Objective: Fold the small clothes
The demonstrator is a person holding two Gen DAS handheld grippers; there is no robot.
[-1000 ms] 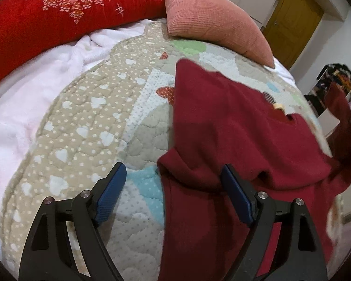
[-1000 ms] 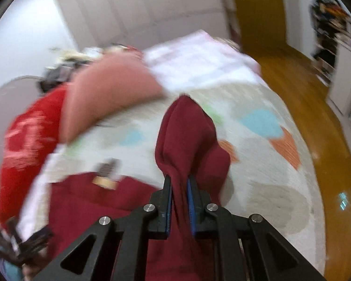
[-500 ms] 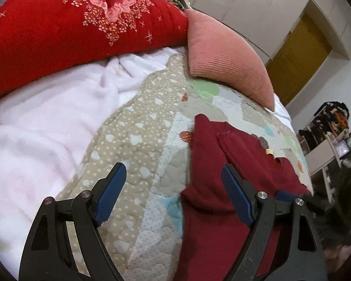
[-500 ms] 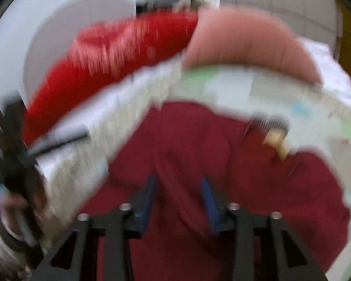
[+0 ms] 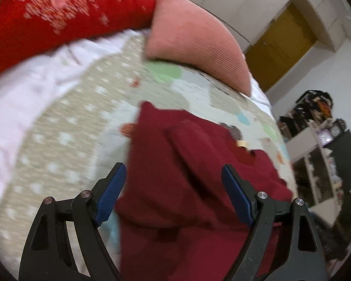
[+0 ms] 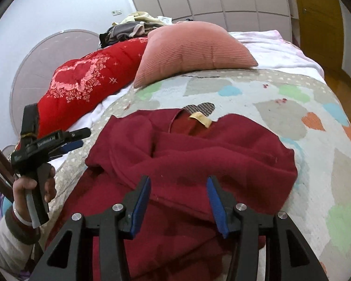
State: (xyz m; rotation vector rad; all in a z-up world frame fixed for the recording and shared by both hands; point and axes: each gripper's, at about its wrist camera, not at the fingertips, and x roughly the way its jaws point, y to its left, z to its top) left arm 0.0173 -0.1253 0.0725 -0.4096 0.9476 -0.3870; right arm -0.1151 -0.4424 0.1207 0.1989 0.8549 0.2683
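A dark red sweater [image 6: 199, 149] lies on the patchwork quilt [image 6: 292, 98], collar and tan label [image 6: 201, 119] at the far side, one sleeve folded across its chest. My right gripper [image 6: 178, 201] is open and empty, just above the sweater's near part. My left gripper [image 5: 175, 194] is open and empty, over the sweater's [image 5: 189, 164] left edge. The left gripper also shows at the left of the right wrist view [image 6: 69, 140], held in a hand beside the bed.
A pink ribbed pillow [image 6: 191, 46] and a red embroidered quilt [image 6: 91, 82] lie at the bed's head, with a clothes pile [image 6: 133, 28] behind. White blanket [image 5: 35, 89] at the left. Yellow door [image 5: 278, 46] and shelves [image 5: 320, 145] to the right.
My right gripper has let go of the sleeve, which now lies across the sweater, and opened. My left gripper stayed open and shifted over the sweater's left edge.
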